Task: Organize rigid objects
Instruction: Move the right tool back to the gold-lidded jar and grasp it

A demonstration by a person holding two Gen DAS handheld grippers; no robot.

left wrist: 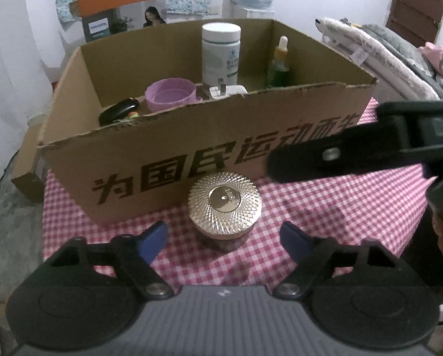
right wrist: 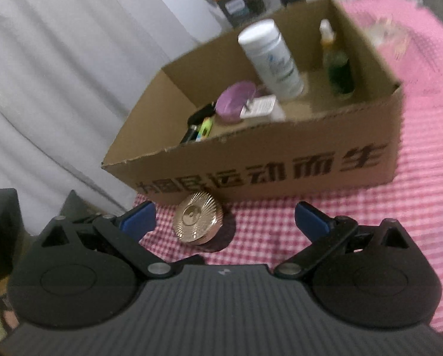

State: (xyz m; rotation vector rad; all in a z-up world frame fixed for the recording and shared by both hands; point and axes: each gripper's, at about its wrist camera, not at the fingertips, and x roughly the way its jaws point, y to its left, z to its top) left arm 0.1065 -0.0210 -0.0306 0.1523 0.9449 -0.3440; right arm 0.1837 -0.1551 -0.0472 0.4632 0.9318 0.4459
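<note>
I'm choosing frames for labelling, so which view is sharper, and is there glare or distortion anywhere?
Left wrist view: mostly sharp, the cardboard box print is readable, a bright glint sits on the gold jar lid, and the fisheye bends the box edges. Right wrist view: motion-blurred throughout, the white bottle label is smeared and the checkered cloth pattern washes out at right.

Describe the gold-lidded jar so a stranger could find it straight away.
Find the cardboard box on the pink checked cloth. Just outside its printed front wall stands a short round jar. It is the only item outside the box, with a shiny ribbed gold lid.
</note>
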